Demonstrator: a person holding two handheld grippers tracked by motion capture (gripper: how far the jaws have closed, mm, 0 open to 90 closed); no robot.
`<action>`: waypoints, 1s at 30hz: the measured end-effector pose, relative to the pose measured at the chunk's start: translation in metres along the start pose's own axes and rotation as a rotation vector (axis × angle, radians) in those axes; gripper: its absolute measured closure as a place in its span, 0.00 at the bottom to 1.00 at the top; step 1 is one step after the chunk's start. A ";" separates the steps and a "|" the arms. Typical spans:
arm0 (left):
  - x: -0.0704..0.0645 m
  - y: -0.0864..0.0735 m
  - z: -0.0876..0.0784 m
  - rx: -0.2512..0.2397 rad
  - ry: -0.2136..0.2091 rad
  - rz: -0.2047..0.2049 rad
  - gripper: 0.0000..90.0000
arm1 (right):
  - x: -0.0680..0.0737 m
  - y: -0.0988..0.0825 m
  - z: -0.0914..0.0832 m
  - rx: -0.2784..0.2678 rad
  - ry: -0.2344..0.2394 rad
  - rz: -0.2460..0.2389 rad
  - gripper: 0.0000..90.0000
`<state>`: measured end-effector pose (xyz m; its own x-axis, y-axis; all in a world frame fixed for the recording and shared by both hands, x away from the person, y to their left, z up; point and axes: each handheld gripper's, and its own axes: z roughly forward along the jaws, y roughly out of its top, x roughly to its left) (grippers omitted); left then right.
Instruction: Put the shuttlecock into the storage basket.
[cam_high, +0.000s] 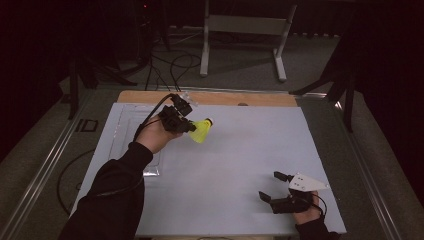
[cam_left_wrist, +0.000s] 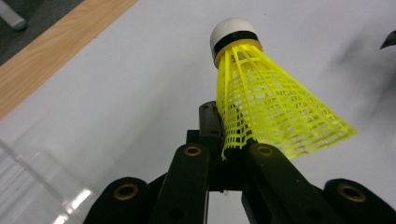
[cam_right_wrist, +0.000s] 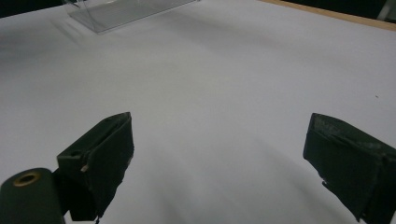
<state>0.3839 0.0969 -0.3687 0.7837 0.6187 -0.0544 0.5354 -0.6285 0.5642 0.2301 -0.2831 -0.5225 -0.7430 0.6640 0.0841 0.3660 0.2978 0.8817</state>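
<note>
Left hand-held gripper (cam_high: 192, 127) raised, jaws clamped; right hand-held gripper (cam_high: 274, 186) low, jaws apparently spread.

white table (cam_high: 225, 165) bearing a clear tray (cam_high: 127, 135).

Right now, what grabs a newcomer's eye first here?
The yellow shuttlecock, pinched by its skirt in the left gripper above the far left of the white table. Next, the right gripper low at the near right edge, fingers spread wide with nothing between them.

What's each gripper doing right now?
Left gripper: closed on the yellow shuttlecock's skirt edge.
Right gripper: open, holding nothing.
</note>
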 end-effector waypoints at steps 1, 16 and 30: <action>0.002 -0.002 -0.003 -0.006 0.009 -0.005 1.00 | 0.000 0.000 0.000 -0.002 0.003 0.003 0.10; 0.032 -0.034 -0.032 -0.022 0.075 -0.091 1.00 | 0.000 0.000 0.001 0.006 0.008 0.003 0.10; 0.055 -0.063 -0.058 -0.033 0.136 -0.163 1.00 | 0.000 0.000 0.002 0.006 0.009 0.007 0.10</action>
<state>0.3747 0.1979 -0.3596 0.6370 0.7700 -0.0367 0.6391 -0.5008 0.5838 0.2312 -0.2816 -0.5237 -0.7456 0.6597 0.0947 0.3745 0.2972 0.8783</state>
